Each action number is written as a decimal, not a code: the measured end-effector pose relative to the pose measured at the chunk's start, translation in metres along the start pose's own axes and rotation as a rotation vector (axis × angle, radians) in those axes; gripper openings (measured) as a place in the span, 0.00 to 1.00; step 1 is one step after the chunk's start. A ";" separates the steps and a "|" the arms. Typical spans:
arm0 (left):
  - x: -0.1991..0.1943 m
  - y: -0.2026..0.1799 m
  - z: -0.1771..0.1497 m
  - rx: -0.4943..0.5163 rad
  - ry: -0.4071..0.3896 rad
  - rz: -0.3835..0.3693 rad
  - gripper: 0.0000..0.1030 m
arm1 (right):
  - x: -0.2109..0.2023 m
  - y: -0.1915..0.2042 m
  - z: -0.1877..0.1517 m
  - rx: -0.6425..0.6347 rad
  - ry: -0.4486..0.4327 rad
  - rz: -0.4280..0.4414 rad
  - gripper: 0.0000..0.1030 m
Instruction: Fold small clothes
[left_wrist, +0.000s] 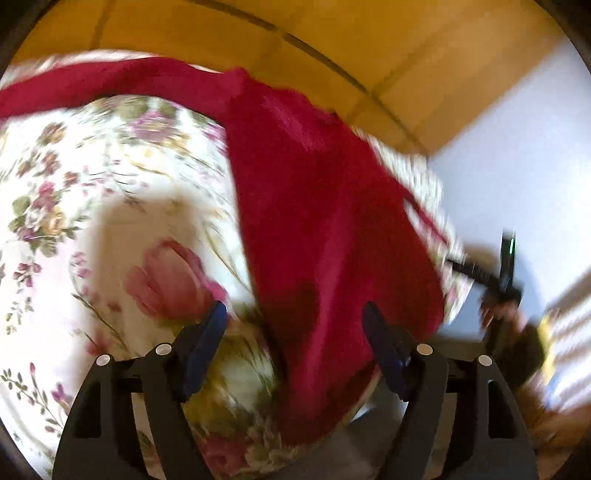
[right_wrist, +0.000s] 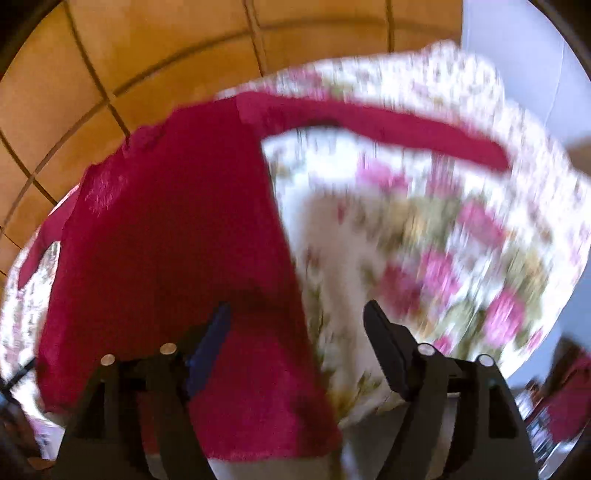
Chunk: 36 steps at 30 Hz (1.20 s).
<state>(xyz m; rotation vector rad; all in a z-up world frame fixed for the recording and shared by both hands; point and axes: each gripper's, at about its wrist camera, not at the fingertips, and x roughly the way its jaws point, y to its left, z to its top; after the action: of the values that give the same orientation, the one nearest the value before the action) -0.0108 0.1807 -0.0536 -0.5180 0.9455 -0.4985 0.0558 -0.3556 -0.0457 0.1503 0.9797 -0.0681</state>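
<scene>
Here a floral cloth (left_wrist: 92, 177) covers the surface above tan floor tiles (right_wrist: 74, 92); a red garment (left_wrist: 325, 221) lies spread. The left gripper (left_wrist: 295, 325) and right gripper (right_wrist: 297, 325) angle downward, jaws spread, holding nothing.

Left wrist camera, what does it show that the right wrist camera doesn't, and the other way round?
Only the left wrist view shows the other gripper, blurred at the right edge, beside a pale wall. Only the right wrist view shows the sleeve stretched out to its cuff. Both show the red garment lying flat on the floral cloth, orange floor tiles beyond, and their own open jaws with nothing between them.
</scene>
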 end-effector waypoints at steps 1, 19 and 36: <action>-0.003 0.012 0.008 -0.078 -0.032 0.002 0.78 | -0.002 0.004 0.005 -0.014 -0.029 -0.027 0.96; -0.004 0.125 0.103 -0.435 -0.428 0.305 0.87 | 0.119 0.046 0.048 -0.020 -0.065 0.024 0.98; -0.028 0.216 0.155 -0.864 -0.707 0.216 0.84 | 0.117 0.043 0.046 -0.012 -0.071 0.031 0.98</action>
<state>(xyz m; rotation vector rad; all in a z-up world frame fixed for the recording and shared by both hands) 0.1451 0.3942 -0.0938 -1.2525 0.4743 0.3271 0.1640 -0.3196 -0.1137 0.1505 0.9062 -0.0390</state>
